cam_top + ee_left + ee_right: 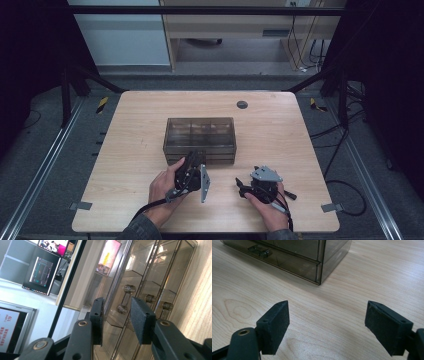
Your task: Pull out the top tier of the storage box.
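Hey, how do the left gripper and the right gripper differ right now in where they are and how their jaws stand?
The left gripper is up at the front of the smoky drawer box, jaws narrowed around a drawer handle; the right gripper sits apart over bare table, jaws wide with nothing between them. The left gripper is rolled on its side; the right gripper sits level. Both have black padded jaws and are hand-held.

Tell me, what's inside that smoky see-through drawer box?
Through the tinted walls of the drawer box only inner dividers and drawer fronts with small handles show; no contents are visible, though dark plastic and reflections could hide small items.
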